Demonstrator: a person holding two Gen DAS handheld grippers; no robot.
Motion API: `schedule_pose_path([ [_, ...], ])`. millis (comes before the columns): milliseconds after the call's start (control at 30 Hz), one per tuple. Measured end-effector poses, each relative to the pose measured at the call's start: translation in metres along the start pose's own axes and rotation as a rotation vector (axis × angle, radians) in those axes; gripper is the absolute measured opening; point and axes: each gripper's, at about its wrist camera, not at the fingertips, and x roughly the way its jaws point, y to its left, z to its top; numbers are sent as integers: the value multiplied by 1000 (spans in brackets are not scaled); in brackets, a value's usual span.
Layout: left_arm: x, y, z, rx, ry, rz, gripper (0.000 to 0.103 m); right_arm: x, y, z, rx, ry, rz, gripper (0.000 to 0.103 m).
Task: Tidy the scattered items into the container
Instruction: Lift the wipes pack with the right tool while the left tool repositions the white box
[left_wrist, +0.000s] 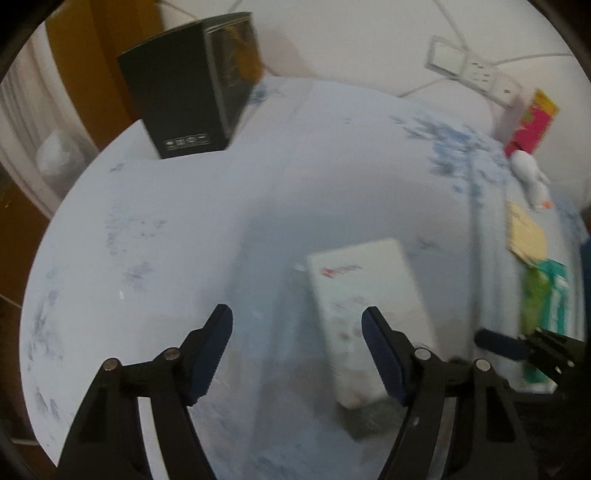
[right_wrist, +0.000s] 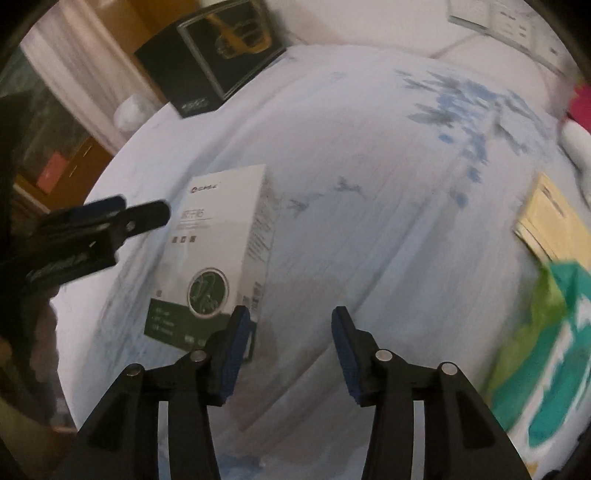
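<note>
In my right wrist view, my left gripper (right_wrist: 142, 214) pokes in from the left edge, jaws apart, beside the white box (right_wrist: 218, 251) at centre-left on the pale blue table (right_wrist: 369, 184). My right gripper (right_wrist: 286, 354) at bottom centre is spread and empty. A green packet (right_wrist: 546, 350) lies at the right edge; I cannot tell which thing is the container.

Little can be read. The white box (right_wrist: 221, 254) carries a small red logo and grey lettering near its top, possibly a brand name, too blurred to make out. The black box (right_wrist: 207, 62) bears a pale strip of print, likewise illegible.
</note>
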Motion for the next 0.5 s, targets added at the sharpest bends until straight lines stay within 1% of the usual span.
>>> schedule_pose_path([
  [33,-5,-6,-4,5,-2,-17,81,-10,-2,-4,19,-19,-14,48],
  [67,-10,-11,-8,11,-3,-33,83,-23,-6,-8,38,-44,-31,49],
  [100,-14,-15,-12,16,-2,-45,85,-35,-9,-13,55,-69,-50,53],
  [133,-17,-20,-15,22,0,-57,85,-46,-13,-17,71,-92,-70,60],
  [267,-10,-38,-23,14,39,-57,85,-93,-32,-30,150,-187,-167,64],
  [300,-6,-41,-23,8,50,-50,85,-101,-38,-33,173,-204,-191,71],
  [333,-2,-44,-23,4,58,-44,85,-109,-46,-37,204,-215,-227,85],
  [400,7,-47,-22,2,70,-31,85,-114,-62,-42,248,-214,-295,102],
  [467,15,-50,-21,1,83,-19,85,-111,-77,-39,270,-189,-347,102],
  [500,20,-52,-20,0,89,-12,85,-107,-84,-37,278,-175,-360,102],
])
